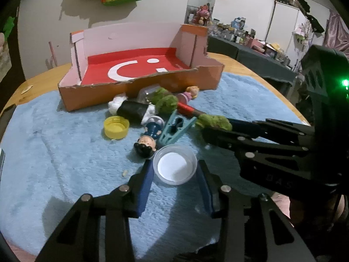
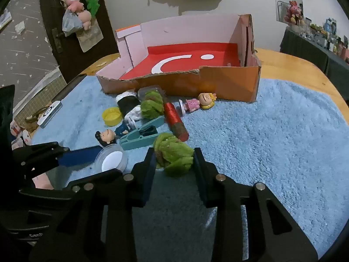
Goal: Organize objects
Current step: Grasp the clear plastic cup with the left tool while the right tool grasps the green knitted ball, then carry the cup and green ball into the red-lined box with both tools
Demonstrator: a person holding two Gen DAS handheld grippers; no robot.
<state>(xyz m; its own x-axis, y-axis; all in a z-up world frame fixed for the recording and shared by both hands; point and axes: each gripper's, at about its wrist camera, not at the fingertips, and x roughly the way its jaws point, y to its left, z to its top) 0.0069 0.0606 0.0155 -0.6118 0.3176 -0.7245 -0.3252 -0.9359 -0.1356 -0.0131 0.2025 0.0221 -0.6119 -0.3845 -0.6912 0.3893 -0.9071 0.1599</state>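
My left gripper (image 1: 175, 162) is shut on a small clear plastic cup (image 1: 174, 168) with a white bottom; its blue pads (image 1: 146, 181) press both sides of the cup on the blue mat. In the right wrist view the same cup (image 2: 112, 159) sits between the left gripper's fingers (image 2: 82, 155). My right gripper (image 2: 174, 152) is shut on a green fuzzy pompom (image 2: 173, 155), which also rests on the mat. Seen from the left wrist, that pompom (image 1: 214, 122) sticks out at the right gripper's tips. An open orange cardboard box (image 1: 141, 87) with a red floor stands behind.
Between the grippers and the box lie a yellow cap (image 1: 116, 128), a dark-haired figurine (image 1: 147, 144), a teal clothespin (image 1: 174, 128), a black roll (image 1: 133, 109), more green pompoms (image 2: 152, 107), a red cylinder (image 2: 174, 120) and a blonde figurine (image 2: 200, 102). The fluffy blue mat (image 2: 272, 142) covers a wooden table.
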